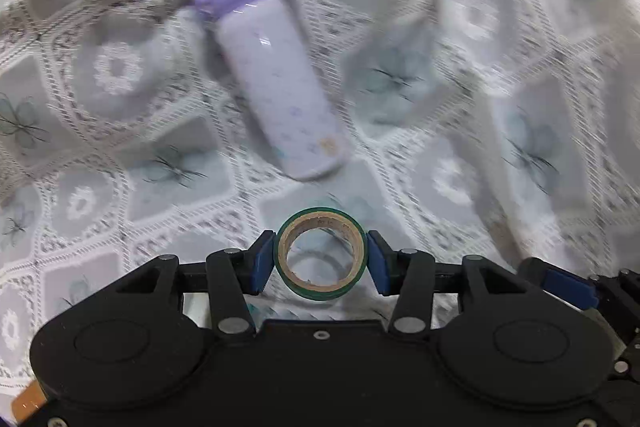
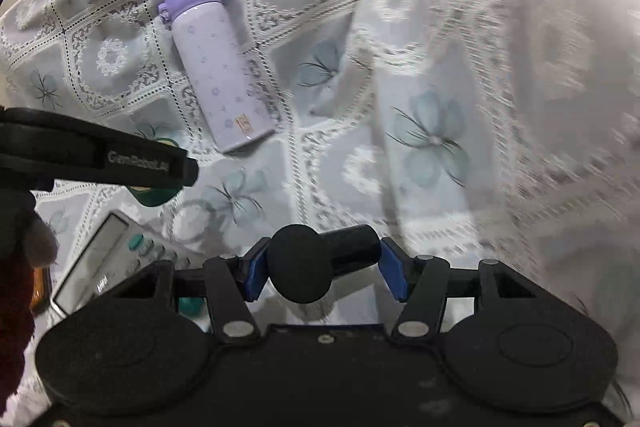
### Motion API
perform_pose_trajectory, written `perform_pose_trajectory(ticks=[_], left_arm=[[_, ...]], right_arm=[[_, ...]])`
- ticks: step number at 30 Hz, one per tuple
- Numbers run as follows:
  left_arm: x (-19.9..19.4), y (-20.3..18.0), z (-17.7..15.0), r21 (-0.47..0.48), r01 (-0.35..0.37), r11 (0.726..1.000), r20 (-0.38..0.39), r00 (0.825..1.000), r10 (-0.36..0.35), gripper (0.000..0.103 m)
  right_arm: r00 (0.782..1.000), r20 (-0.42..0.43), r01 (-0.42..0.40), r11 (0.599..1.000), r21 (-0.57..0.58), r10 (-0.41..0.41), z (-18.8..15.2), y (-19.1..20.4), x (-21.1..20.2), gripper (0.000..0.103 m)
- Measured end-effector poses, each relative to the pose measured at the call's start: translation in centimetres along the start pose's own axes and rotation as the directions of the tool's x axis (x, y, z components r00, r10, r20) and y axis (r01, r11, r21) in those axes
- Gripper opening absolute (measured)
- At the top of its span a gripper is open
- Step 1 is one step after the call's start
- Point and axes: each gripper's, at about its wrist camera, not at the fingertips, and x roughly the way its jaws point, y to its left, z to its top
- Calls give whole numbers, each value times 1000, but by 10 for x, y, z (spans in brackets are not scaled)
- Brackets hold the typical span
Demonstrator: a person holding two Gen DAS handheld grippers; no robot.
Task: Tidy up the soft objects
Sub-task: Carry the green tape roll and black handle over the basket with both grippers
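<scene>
My left gripper [image 1: 320,261] is shut on a green tape roll [image 1: 320,294], held upright above the cloth. My right gripper [image 2: 322,267] is shut on a black cylindrical object with a rounded end [image 2: 316,263]. A lilac bottle with a purple cap [image 1: 276,75] lies on its side on the floral lace cloth, ahead of the left gripper; it also shows in the right wrist view [image 2: 218,67]. The left gripper's arm [image 2: 100,155] crosses the left of the right wrist view, with the green roll [image 2: 154,195] partly hidden under it.
A floral lace tablecloth [image 1: 460,167] covers the surface and is rumpled at the right [image 2: 520,87]. A grey device with a screen and buttons [image 2: 116,259] lies at the lower left of the right wrist view. Part of the right gripper [image 1: 568,287] shows at the left wrist view's lower right.
</scene>
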Motion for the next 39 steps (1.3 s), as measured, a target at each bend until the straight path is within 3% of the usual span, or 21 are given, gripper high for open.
perform_pose_trajectory(ticks=[8, 19, 28, 39], left_arm=[[-27, -30, -32, 59, 70, 996, -22, 997, -69, 47], [-91, -22, -86, 23, 61, 998, -15, 998, -61, 48], [-151, 0, -135, -71, 13, 997, 36, 999, -11, 48], [-204, 24, -200, -207, -91, 974, 33, 994, 100, 48]], right_arm=[[999, -40, 9, 999, 51, -7, -42, -16, -40, 57], [997, -72, -13, 999, 49, 17, -88, -6, -86, 57], [997, -53, -61, 997, 36, 63, -112, 7, -127, 57], [988, -3, -156, 988, -3, 156, -133, 26, -176, 57]])
